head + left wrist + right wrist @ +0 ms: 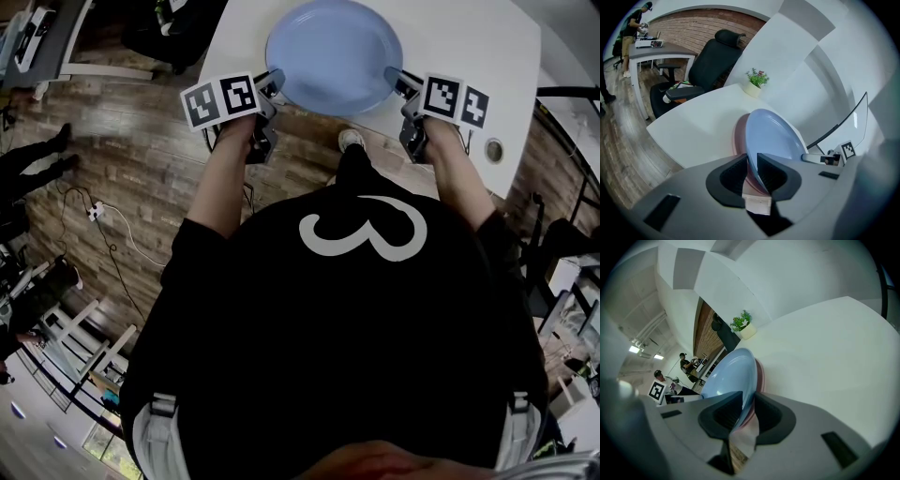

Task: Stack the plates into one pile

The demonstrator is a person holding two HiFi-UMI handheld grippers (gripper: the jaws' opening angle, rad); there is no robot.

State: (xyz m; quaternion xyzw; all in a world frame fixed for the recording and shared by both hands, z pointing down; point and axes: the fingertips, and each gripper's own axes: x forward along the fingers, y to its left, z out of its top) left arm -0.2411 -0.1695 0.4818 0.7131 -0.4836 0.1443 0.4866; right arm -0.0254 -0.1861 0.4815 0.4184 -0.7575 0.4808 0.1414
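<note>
- Checking the plates first: where do they lie?
- One blue plate [334, 54] is face up over the white table [469, 37], and its whole upper surface shows plain blue. A pink plate [738, 136] sits directly beneath it. It is mostly covered, and only a crescent of its edge shows past the blue rim.
- Tool state?
- The left gripper [752, 161] has its jaws drawn narrow and clamped on the blue plate's near-left rim. The right gripper [747, 401] is clamped the same way on the near-right rim, so the plate is held from both sides. The pink edge also shows in each gap, just under the blue rim. I cannot tell whether the pads bear on it as well.
- Is the pair resting on the table?
- No view settles that.
- Other containers?
- A small pale pot holding a green plant [756, 82] stands at the table's far edge, well apart from the plates. A black office chair [712, 58] stands beyond that edge.
</note>
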